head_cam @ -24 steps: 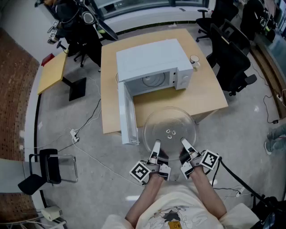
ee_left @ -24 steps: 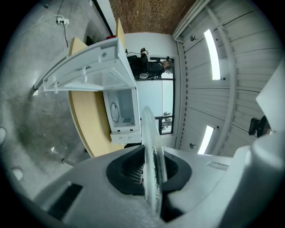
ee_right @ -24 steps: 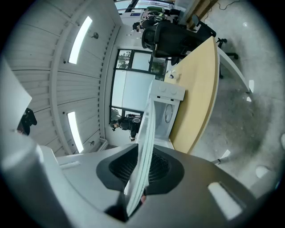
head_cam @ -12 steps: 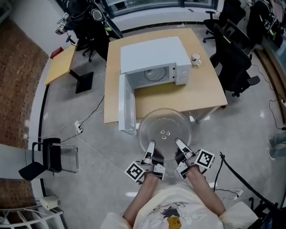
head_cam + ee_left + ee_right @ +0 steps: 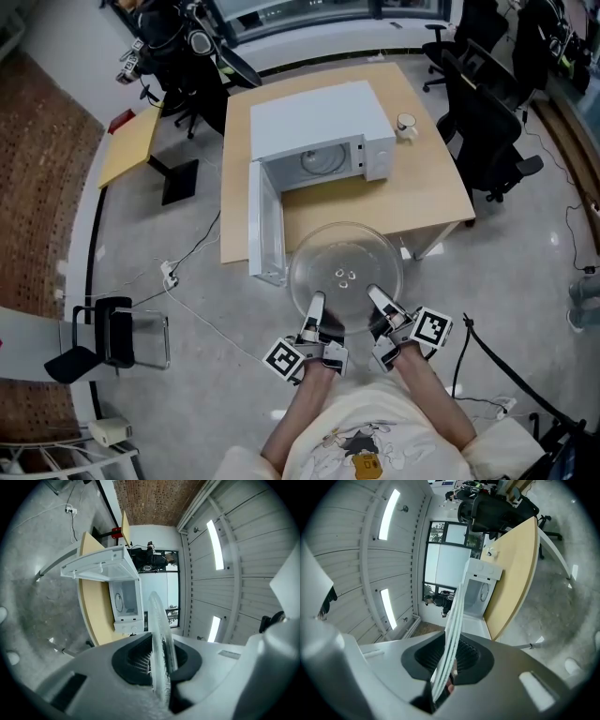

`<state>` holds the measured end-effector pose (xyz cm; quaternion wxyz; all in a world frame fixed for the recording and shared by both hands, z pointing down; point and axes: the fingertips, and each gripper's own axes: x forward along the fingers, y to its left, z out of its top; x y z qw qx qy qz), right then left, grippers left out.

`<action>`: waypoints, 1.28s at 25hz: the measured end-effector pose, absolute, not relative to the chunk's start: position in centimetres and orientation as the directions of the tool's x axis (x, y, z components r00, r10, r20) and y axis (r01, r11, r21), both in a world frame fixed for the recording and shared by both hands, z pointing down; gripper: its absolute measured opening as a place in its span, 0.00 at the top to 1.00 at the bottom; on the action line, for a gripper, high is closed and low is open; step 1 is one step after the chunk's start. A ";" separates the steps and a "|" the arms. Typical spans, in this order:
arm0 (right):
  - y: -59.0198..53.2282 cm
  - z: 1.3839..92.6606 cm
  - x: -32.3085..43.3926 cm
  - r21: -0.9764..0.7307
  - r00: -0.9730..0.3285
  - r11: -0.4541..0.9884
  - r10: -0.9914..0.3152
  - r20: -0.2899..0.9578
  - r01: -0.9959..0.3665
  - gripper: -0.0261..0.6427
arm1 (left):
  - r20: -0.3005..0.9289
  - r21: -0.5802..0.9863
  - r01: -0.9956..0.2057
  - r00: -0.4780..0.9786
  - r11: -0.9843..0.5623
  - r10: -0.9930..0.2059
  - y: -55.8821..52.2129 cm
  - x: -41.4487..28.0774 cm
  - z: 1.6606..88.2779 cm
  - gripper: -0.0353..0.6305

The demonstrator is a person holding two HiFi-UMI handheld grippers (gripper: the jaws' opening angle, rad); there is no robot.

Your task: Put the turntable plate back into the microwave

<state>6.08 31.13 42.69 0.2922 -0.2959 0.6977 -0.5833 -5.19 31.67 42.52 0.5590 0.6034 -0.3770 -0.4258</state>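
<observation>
You held the glass turntable plate level in the air in front of you, above the floor and just short of the near edge of the table. Your left gripper was clenched on its rim at about seven o'clock and your right gripper at about five o'clock. Each gripper view showed the glass edge pinched between the pads.

The microwave stood at twelve o'clock from the plate. Its door was swung open toward you at the plate's eleven o'clock.

To do this well, you probably needed to keep both grips firm and the plate flat while carrying it toward twelve o'clock. The left side of the rim had to stay off the open door's edge, with the plate going in square to the opening. You should have loosened neither grip until the plate sat on its seat.

The table was pale wood, with a small white object at the microwave's three o'clock. The floor was grey and hard, with a cable trailing at nine o'clock. Black office chairs stood at two o'clock.
</observation>
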 end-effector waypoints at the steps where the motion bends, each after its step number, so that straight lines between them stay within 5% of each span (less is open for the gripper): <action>1: 31.0 42.6 6.0 -0.987 -0.652 0.145 -0.755 -0.065 -0.070 0.87 | -0.094 0.996 0.022 0.355 -0.092 -0.930 31.5 -5.2 42.4 0.90; 19: 25.8 44.5 3.4 -0.986 -0.561 0.115 -0.827 -0.030 -0.118 0.87 | -0.089 0.996 0.045 0.451 -0.077 -0.888 24.8 -7.9 43.9 0.89; 32: 11.2 48.4 5.5 -0.992 -0.687 0.095 -0.727 -0.013 -0.081 0.86 | -0.029 1.000 0.012 0.371 -0.027 -0.928 11.1 -5.5 48.2 0.89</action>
